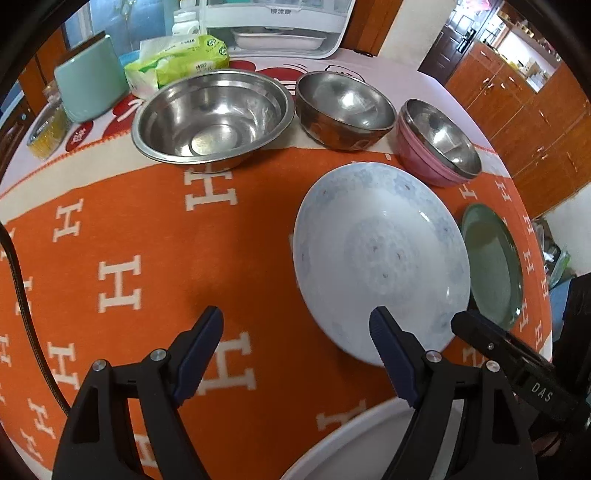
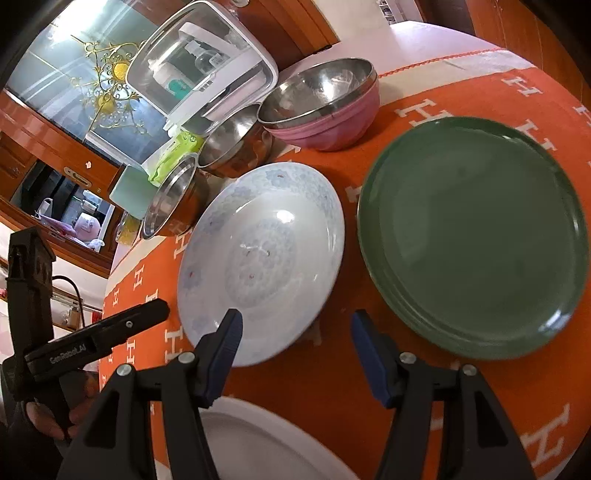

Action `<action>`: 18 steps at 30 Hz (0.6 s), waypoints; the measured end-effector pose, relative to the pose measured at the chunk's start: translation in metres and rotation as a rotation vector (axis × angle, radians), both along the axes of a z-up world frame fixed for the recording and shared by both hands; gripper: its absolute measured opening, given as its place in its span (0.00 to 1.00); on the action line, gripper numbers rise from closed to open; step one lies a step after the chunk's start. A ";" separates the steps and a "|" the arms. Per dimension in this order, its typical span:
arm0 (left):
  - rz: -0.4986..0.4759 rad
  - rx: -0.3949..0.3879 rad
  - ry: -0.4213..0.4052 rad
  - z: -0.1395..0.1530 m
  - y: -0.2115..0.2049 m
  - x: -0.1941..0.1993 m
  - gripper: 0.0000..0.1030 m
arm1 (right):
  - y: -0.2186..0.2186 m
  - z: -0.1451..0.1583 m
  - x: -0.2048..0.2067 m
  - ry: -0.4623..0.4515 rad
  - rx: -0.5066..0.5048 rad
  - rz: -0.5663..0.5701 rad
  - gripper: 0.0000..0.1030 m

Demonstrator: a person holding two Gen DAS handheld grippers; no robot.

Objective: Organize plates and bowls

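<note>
A white plate with a pale blue pattern (image 1: 380, 258) (image 2: 266, 254) lies on the orange cloth, and a green plate (image 1: 491, 266) (image 2: 476, 236) lies just right of it. Behind them stand a wide steel bowl (image 1: 214, 118) (image 2: 170, 199), a smaller steel bowl (image 1: 343, 107) (image 2: 236, 144) and pink bowls with a steel lining (image 1: 436, 144) (image 2: 325, 103). My left gripper (image 1: 297, 332) is open and empty, its right finger over the white plate's near rim. My right gripper (image 2: 297, 328) is open over the cloth between the two plates, holding nothing.
A white dish rim (image 1: 351, 435) (image 2: 258, 435) shows at the table's near edge under both grippers. At the back are a green tissue pack (image 1: 177, 59), a mint canister (image 1: 92, 85), a yellow jar (image 1: 48, 136) and a white dish cabinet (image 1: 273, 29) (image 2: 199, 70).
</note>
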State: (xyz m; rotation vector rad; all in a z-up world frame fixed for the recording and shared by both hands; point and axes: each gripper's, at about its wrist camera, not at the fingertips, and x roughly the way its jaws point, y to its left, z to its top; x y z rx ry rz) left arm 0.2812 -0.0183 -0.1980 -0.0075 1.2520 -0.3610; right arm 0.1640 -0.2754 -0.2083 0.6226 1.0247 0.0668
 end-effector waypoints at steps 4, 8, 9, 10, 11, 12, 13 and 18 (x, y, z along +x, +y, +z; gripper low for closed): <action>-0.009 -0.018 -0.003 -0.011 -0.005 0.004 0.78 | -0.001 -0.005 0.005 -0.032 0.010 -0.005 0.59; -0.011 -0.025 -0.007 -0.018 -0.008 0.007 0.78 | -0.001 -0.007 0.009 -0.064 0.010 0.006 0.59; -0.011 -0.026 -0.005 -0.020 -0.010 0.008 0.78 | 0.001 -0.006 0.011 -0.075 0.012 0.015 0.59; -0.009 -0.029 -0.005 -0.021 -0.010 0.009 0.78 | 0.002 -0.005 0.012 -0.086 0.009 0.024 0.59; -0.006 -0.032 -0.005 -0.023 -0.011 0.010 0.78 | 0.004 -0.005 0.013 -0.089 -0.006 0.027 0.59; -0.003 -0.036 -0.005 -0.024 -0.012 0.011 0.78 | 0.005 -0.005 0.014 -0.090 -0.018 0.029 0.60; 0.001 -0.039 -0.006 -0.026 -0.012 0.011 0.76 | 0.007 -0.005 0.015 -0.092 -0.029 0.032 0.59; 0.004 -0.044 0.004 -0.034 -0.016 0.012 0.67 | 0.008 -0.005 0.017 -0.102 -0.056 0.029 0.58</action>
